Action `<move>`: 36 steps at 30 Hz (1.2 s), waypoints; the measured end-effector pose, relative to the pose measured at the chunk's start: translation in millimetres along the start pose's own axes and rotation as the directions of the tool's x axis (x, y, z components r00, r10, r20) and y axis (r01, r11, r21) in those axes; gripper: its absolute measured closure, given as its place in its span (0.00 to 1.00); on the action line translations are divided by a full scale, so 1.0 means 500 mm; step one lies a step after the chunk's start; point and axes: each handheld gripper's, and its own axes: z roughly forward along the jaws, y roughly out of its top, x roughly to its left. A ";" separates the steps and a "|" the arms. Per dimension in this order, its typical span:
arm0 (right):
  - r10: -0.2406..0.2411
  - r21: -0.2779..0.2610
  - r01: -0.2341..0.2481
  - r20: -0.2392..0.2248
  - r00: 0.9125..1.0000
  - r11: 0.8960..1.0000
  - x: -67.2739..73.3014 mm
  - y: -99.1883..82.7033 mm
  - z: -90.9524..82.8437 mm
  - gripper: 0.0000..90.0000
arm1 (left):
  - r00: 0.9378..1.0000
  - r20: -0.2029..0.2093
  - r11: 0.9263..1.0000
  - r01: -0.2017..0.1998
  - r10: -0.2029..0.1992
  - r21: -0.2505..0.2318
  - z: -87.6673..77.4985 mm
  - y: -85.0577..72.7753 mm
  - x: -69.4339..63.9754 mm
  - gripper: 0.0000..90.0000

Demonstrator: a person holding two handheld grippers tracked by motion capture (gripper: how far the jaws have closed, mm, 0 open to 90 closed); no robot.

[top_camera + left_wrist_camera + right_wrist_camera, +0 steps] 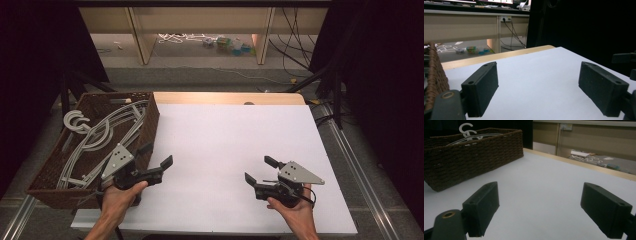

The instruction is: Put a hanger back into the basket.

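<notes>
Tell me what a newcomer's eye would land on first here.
The brown wicker basket at the table's left edge, with pale grey hangers piled in it, draws the eye first. Next come the two black grippers held low over the bare white table: the left gripper right beside the basket, the right gripper toward the near right. Both stand open with nothing between their jaws.
</notes>
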 end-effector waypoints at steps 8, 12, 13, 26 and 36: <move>0.006 -0.014 -0.006 0.005 1.000 1.000 0.001 -0.002 -0.002 0.18 | 1.000 0.026 1.000 -0.009 0.009 0.030 0.005 -0.031 -0.018 0.17; 0.005 0.002 -0.005 0.009 1.000 1.000 0.002 0.000 -0.009 0.18 | 0.999 0.035 0.999 -0.025 0.024 0.039 0.006 -0.047 -0.023 0.17; 0.006 -0.010 -0.006 0.015 1.000 1.000 0.002 -0.001 -0.009 0.18 | 0.998 0.048 0.998 -0.036 0.034 0.042 0.007 -0.052 -0.025 0.17; 0.017 -0.012 -0.017 0.025 1.000 1.000 0.014 -0.016 -0.048 0.18 | 0.995 0.077 0.995 -0.067 0.062 0.067 -0.015 -0.089 -0.035 0.17; 0.007 0.013 -0.007 0.011 1.000 1.000 0.025 -0.026 -0.051 0.18 | 0.997 0.046 0.996 -0.067 0.065 0.061 -0.026 -0.087 -0.022 0.17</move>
